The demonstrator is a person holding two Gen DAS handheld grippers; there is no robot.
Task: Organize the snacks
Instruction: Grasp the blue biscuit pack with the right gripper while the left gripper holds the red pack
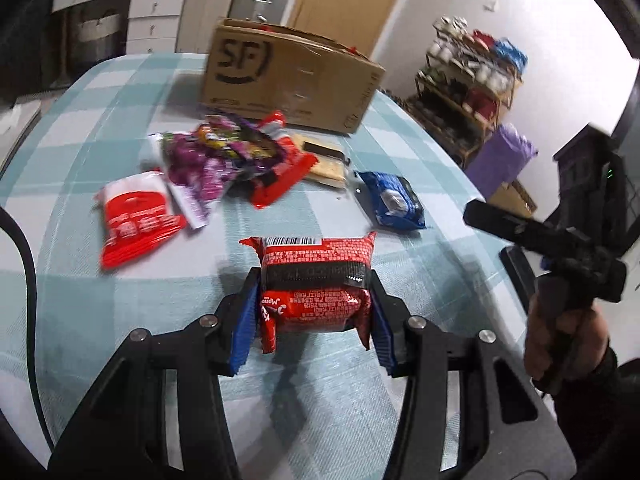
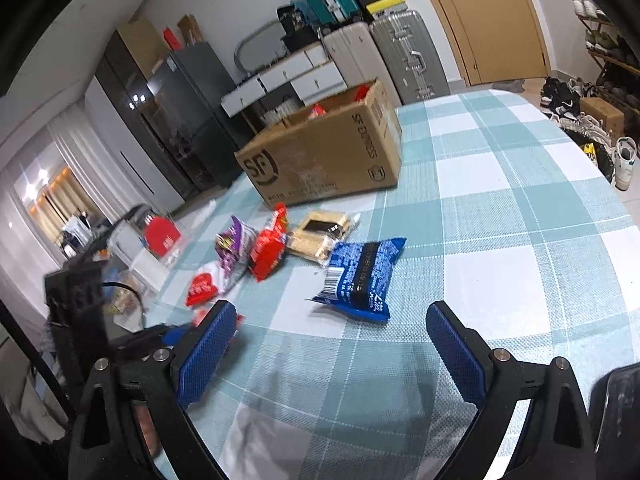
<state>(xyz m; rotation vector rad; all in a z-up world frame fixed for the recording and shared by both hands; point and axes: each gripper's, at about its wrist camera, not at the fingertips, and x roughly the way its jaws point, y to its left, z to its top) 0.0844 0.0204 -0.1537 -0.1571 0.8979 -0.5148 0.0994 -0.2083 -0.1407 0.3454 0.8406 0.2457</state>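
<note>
My left gripper point(image 1: 314, 292) is shut on a red snack pack point(image 1: 316, 280) with a black band, held just above the checked tablecloth. Beyond it lie a blue snack pack point(image 1: 394, 200), a red and white pack point(image 1: 134, 216), a pile of purple and red packs point(image 1: 232, 156) and a biscuit pack point(image 1: 326, 162). An open SF cardboard box point(image 1: 288, 80) stands at the back. My right gripper point(image 2: 332, 322) is open and empty above the cloth, just short of the blue snack pack point(image 2: 358, 276). The box point(image 2: 324, 152) holds some snacks.
The table point(image 2: 520, 208) has a rounded edge to the right. A shoe rack point(image 1: 468, 80) and a purple bag point(image 1: 502, 156) stand past the table's right side. Suitcases point(image 2: 400, 56), drawers and a fridge point(image 2: 172, 120) line the far wall.
</note>
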